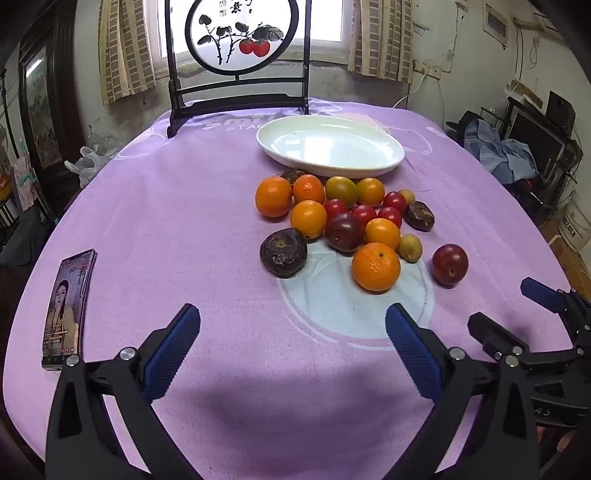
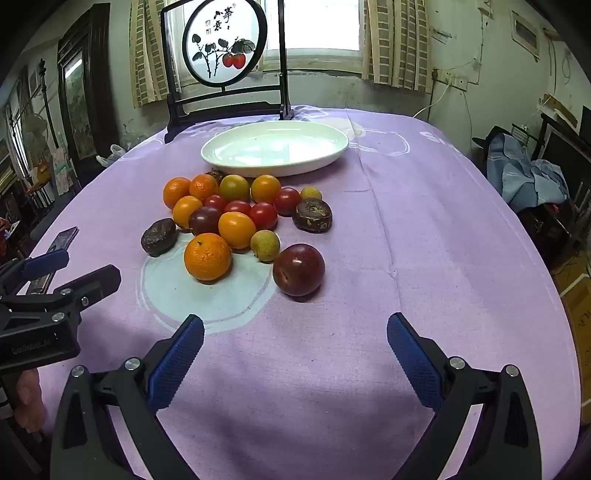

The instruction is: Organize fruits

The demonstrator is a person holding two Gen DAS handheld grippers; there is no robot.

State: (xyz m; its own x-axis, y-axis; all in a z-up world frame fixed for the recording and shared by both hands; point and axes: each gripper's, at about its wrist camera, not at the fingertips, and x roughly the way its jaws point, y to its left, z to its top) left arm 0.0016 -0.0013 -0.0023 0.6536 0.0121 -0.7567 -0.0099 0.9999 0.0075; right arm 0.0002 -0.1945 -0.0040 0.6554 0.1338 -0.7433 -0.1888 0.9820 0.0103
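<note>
Orange, red and dark fruits (image 1: 347,218) are heaped on the lilac-clothed surface (image 1: 184,221) before a white plate (image 1: 330,147). Ahead of them, both the left hand-held gripper (image 1: 293,325) and right hand-held gripper (image 2: 295,332), marked "GenRobot.AI", are spread, holding nothing.

Purple tablecloth (image 1: 184,221); smartphone (image 1: 66,310) with lit screen near left edge; dark-framed round persimmon painting screen (image 1: 242,33) standing at far edge; checked curtains (image 1: 125,48) flanking window.
</note>
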